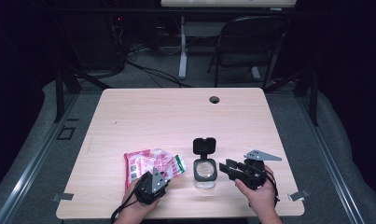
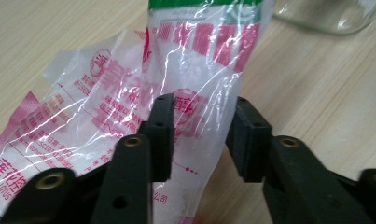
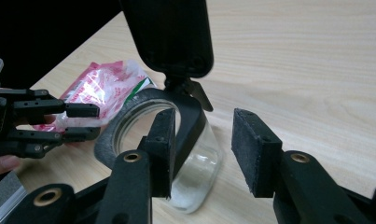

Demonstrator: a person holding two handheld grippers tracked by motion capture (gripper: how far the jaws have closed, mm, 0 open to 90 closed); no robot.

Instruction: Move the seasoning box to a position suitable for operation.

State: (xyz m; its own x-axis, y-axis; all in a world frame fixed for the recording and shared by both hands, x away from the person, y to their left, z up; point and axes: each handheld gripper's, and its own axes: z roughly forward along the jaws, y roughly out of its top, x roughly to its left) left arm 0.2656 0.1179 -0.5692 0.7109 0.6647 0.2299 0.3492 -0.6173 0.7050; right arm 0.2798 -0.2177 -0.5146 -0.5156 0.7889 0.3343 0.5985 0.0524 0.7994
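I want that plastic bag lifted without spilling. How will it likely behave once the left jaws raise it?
The plastic bag is thin crinkled film, so it will probably sag and fold rather than stay stiff. Its glossy surface may slip between the left gripper pads. White grains seem to sit low inside, so the weight would likely shift downward.

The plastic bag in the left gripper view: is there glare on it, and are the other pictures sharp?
Left gripper view: white glare streaks on the creased plastic bag; jar blurred behind. Right gripper view: jar in focus, lid dark. High view: table lit, room dark.
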